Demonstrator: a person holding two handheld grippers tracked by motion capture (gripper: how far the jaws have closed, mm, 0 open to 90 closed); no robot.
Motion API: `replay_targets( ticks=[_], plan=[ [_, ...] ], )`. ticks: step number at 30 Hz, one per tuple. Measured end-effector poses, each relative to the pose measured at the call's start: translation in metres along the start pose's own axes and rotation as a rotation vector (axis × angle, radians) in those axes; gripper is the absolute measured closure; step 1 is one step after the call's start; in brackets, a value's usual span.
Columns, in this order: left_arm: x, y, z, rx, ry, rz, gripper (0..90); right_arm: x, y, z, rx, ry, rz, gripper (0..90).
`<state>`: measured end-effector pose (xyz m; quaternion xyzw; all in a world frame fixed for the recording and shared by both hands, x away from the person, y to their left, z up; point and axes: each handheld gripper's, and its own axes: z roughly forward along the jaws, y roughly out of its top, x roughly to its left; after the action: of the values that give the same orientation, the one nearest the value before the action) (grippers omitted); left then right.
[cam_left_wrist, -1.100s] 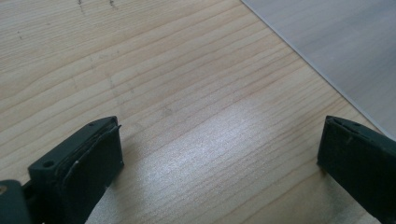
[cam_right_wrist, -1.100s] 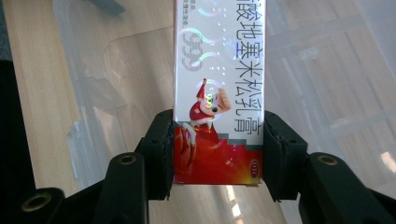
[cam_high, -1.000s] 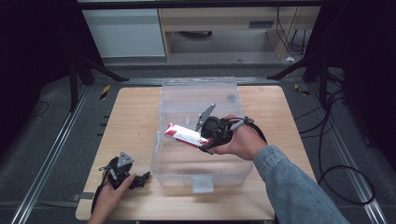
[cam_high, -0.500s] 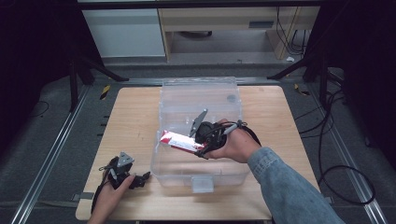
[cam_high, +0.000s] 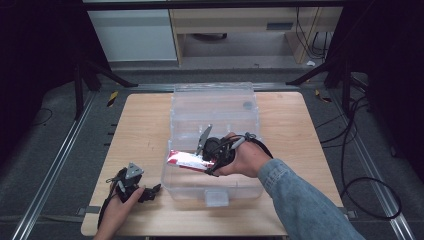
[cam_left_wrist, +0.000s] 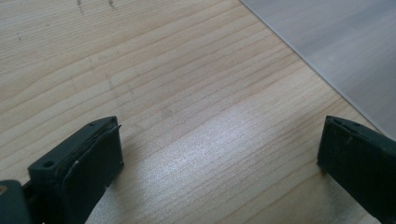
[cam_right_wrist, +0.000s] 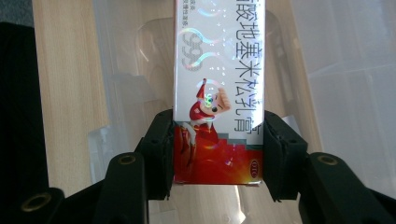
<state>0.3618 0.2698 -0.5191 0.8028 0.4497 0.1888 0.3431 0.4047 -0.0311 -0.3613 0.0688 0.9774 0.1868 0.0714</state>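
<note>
My right gripper (cam_high: 202, 162) is shut on a long red and white medicine carton (cam_high: 184, 160), both pads pressing its red end (cam_right_wrist: 217, 154). The carton lies level, pointing left, down inside the front part of a clear plastic bin (cam_high: 212, 186) in the middle of the wooden table (cam_high: 145, 125). In the right gripper view the carton (cam_right_wrist: 218, 70) runs away from me over the bin's clear floor. My left gripper (cam_high: 134, 184) rests on the table at the front left, beside the bin's left wall. Its jaws stand wide apart over bare wood (cam_left_wrist: 205, 140), with nothing between them.
The bin's clear lid (cam_high: 215, 100) lies open behind it toward the far edge. A pale bin wall (cam_left_wrist: 345, 51) crosses the upper right of the left gripper view. Dark tripod legs (cam_high: 100, 75) and cables (cam_high: 360, 190) surround the table on the floor.
My right gripper has sunk with the carton, lower into the bin and a little toward the front left. The left gripper has stayed put.
</note>
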Motion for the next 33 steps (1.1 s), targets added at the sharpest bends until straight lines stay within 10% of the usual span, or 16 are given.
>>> replay_targets(
  ticks=[33],
  plan=[
    [0.000,0.000,0.000,0.000,0.000,0.000,0.0,-0.002,0.005,0.043,0.080,0.073,-0.095,51.6]
  ],
)
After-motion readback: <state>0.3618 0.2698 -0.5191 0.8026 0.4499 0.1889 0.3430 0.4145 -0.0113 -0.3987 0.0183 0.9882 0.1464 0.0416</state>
